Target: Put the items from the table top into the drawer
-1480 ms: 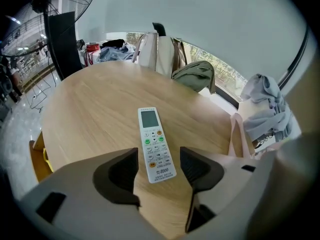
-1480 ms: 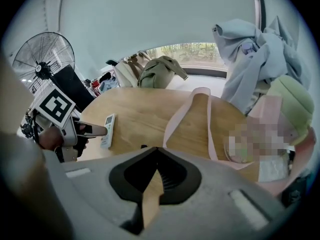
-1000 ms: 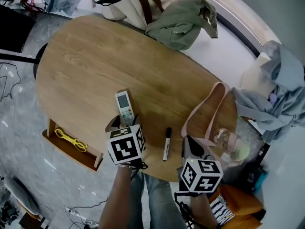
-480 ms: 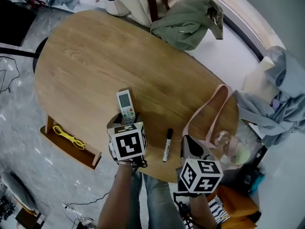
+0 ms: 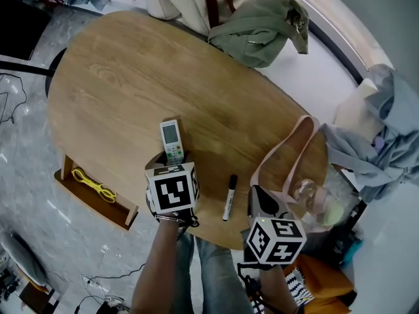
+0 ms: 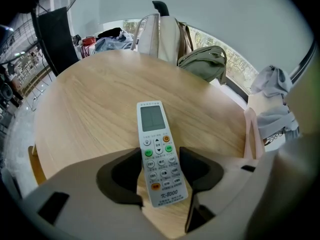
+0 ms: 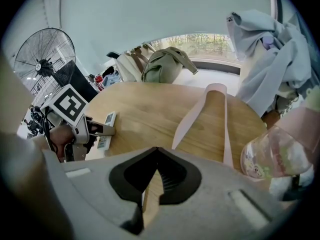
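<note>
A white remote (image 5: 171, 138) with a small screen lies on the oval wooden table (image 5: 124, 90). My left gripper (image 5: 173, 160) points down over its near end. In the left gripper view the remote (image 6: 156, 134) runs between the two dark pads (image 6: 192, 169). The jaws have just been closing and stand close to its sides, and it still rests flat on the wood. A black marker pen (image 5: 229, 197) lies to the right. My right gripper (image 5: 259, 201) hovers near the table's front edge, shut and empty (image 7: 156, 156). The open wooden drawer (image 5: 88, 205) at the lower left holds a yellow item (image 5: 91, 185).
A pink bag strap (image 5: 288, 152) loops over the table's right end beside a clear plastic bottle (image 5: 314, 193). A green bag (image 5: 258, 21) and a cream bag (image 5: 186, 2) sit at the far edge. Clothes (image 5: 386, 129) hang at the right, and a fan (image 7: 42, 56) stands to the left.
My left gripper has edged a little forward over the remote's near end. The right gripper, the pen and the remote have kept their places.
</note>
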### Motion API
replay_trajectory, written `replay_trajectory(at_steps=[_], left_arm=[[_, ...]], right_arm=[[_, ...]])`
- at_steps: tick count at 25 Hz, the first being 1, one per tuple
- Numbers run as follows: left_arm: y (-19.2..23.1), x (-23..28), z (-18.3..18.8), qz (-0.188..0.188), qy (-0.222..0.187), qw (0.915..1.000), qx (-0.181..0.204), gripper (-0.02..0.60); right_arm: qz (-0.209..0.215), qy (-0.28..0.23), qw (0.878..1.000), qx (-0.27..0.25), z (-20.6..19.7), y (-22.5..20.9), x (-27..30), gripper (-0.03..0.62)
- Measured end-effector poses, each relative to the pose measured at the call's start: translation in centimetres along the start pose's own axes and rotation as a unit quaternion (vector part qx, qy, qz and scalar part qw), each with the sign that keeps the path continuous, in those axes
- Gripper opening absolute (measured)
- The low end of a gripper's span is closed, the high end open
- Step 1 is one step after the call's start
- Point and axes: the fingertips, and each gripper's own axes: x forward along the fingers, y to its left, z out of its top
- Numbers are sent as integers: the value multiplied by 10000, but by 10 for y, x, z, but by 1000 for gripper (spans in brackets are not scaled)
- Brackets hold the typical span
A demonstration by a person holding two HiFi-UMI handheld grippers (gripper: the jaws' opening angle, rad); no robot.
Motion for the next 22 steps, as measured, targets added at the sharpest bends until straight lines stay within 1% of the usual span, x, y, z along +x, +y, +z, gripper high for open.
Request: replay_trajectory(at_steps=[5,11,16,22], left_arm=[[1,-1,0,-23,-4,10000,-36,232],[6,-3,1,89,-145,9999,5,219],[10,-10,1,28,-301,9994,-161,213],[22,-21,5,38,-523,9984,-228,212]], right_arm=[[17,6,10000,-21,1,-1,-1,6],[48,5,9999,-111,4,1,1,6],[83,30,9998,-190,3,5,1,5],[126,34,9995,-295,4,16,1,5]])
